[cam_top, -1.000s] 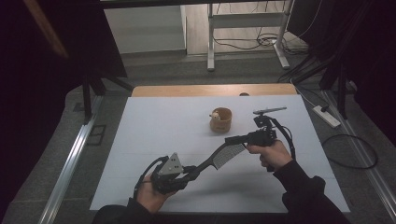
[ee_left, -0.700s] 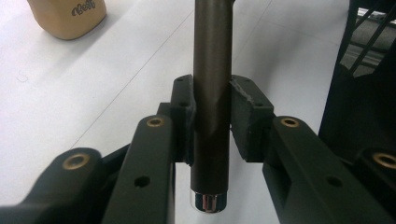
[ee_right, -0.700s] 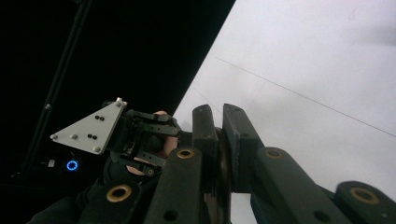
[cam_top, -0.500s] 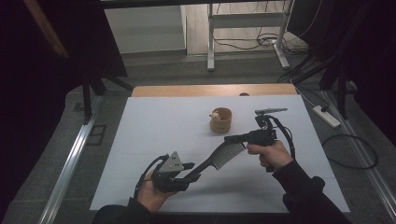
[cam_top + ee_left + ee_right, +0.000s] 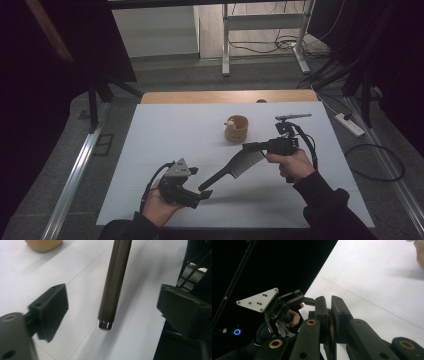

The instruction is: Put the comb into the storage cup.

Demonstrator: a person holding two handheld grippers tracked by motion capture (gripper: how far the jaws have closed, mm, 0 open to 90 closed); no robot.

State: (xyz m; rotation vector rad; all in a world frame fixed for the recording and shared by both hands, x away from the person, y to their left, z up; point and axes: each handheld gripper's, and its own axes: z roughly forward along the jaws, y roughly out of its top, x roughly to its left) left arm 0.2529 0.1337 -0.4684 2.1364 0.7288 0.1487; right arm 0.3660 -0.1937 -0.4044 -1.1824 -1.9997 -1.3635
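Dark plastic comb (image 5: 236, 166), held off the white table cover (image 5: 165, 135): your right gripper (image 5: 252, 146) pinches its toothed head end, jaws pressed flat on both faces, seen edge-on in the right gripper view (image 5: 331, 322). Handle slopes down and toward you, its tip reaching your left gripper (image 5: 202, 192). Left gripper's jaws have just been opening; they now stand wide apart with the comb handle (image 5: 113, 282) between them, touching neither pad. Handle's shiny end cap hangs in the gap, clear table cover beneath it. Your left hand (image 5: 161, 205) sits near the table's near edge, left of centre; your right hand (image 5: 294, 165) is further in, right of centre. Wooden cup (image 5: 236, 128) stands on the cover just beyond the right gripper, close to the comb's head but apart from it; its base shows at the top corner of the left gripper view (image 5: 43, 245). Open cover lies wide to the left and between the two hands. Far edge shows a strip of bare wooden tabletop (image 5: 200, 96).
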